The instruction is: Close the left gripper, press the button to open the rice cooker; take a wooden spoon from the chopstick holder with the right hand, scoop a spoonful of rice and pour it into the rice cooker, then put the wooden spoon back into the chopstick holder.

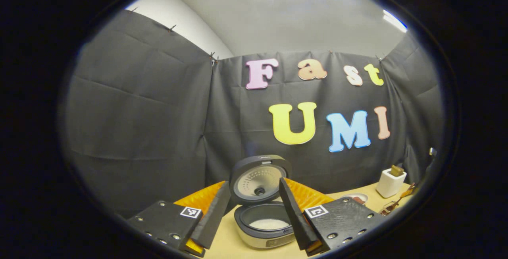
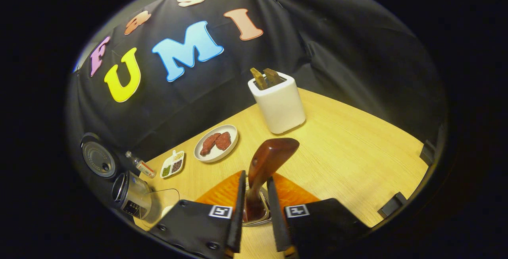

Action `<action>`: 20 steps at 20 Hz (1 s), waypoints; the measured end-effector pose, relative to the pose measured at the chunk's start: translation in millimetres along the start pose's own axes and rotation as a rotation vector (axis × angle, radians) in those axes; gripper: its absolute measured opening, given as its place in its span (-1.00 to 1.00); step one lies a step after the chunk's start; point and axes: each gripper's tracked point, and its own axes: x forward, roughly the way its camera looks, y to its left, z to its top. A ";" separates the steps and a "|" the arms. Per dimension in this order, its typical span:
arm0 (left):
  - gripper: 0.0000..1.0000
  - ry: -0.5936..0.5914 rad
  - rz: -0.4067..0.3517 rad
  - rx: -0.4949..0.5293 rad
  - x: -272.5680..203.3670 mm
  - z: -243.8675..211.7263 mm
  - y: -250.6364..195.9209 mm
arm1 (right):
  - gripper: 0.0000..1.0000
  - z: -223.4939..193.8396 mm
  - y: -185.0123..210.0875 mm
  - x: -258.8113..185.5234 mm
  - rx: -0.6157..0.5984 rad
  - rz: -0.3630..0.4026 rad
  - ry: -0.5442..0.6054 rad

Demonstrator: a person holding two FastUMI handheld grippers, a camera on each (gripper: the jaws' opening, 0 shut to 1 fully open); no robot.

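Left gripper: fingers spread apart, empty, hovering before the round dark-grey rice cooker. Lid up, white rice visible inside the pot. Right gripper: fingers closed on the handle of the dark brown wooden spoon, bowl raised above the light wooden table. Beneath the spoon, something metallic, too hidden to identify. White square chopstick holder standing farther back, two brown handles poking out. Nearby, an oval white plate with reddish-brown pieces, a small divided condiment dish, a small bottle.
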 end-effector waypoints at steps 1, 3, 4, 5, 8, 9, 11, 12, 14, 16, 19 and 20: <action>0.55 0.000 -0.001 0.002 0.2 -0.6 -0.6 | -0.53 -0.2 1.9 -0.9 0.011 0.005 0.003; 0.55 -0.003 -0.002 0.004 0.4 -0.7 -0.1 | -0.70 -0.1 5.8 -2.8 0.021 0.009 0.008; 0.55 -0.004 -0.002 0.002 0.7 -1.2 -0.2 | -0.75 -3.4 11.3 1.6 0.005 0.014 0.022; 0.55 -0.006 -0.002 -0.001 1.9 -0.5 0.1 | -0.75 -3.1 14.0 -3.5 -0.027 0.020 0.018; 0.58 -0.013 -0.003 -0.008 2.6 -0.7 1.0 | -0.76 14.2 27.8 -17.6 -0.140 0.010 -0.049; 0.55 -0.016 -0.004 -0.009 3.4 -0.2 1.0 | -0.76 18.6 31.2 -21.5 -0.174 0.002 -0.065; 0.55 -0.017 -0.004 -0.015 3.5 -1.7 1.7 | -0.75 30.4 39.9 -29.7 -0.235 -0.007 -0.099; 0.55 -0.016 -0.003 -0.019 3.1 -2.9 2.6 | -0.75 37.7 45.7 -35.1 -0.260 -0.010 -0.120; 0.55 -0.012 -0.003 -0.025 2.0 -6.3 3.8 | -0.76 48.9 59.8 -46.0 -0.329 -0.010 -0.169; 0.55 -0.008 -0.002 -0.021 2.3 -9.6 6.1 | -0.76 58.4 80.3 -57.1 -0.405 0.008 -0.222; 0.55 -0.004 0.006 -0.025 3.2 -12.3 9.0 | -0.76 57.4 119.3 -67.7 -0.443 0.084 -0.259; 0.55 0.001 0.011 -0.029 3.3 -13.9 12.9 | -0.76 54.4 132.8 -70.3 -0.440 0.112 -0.259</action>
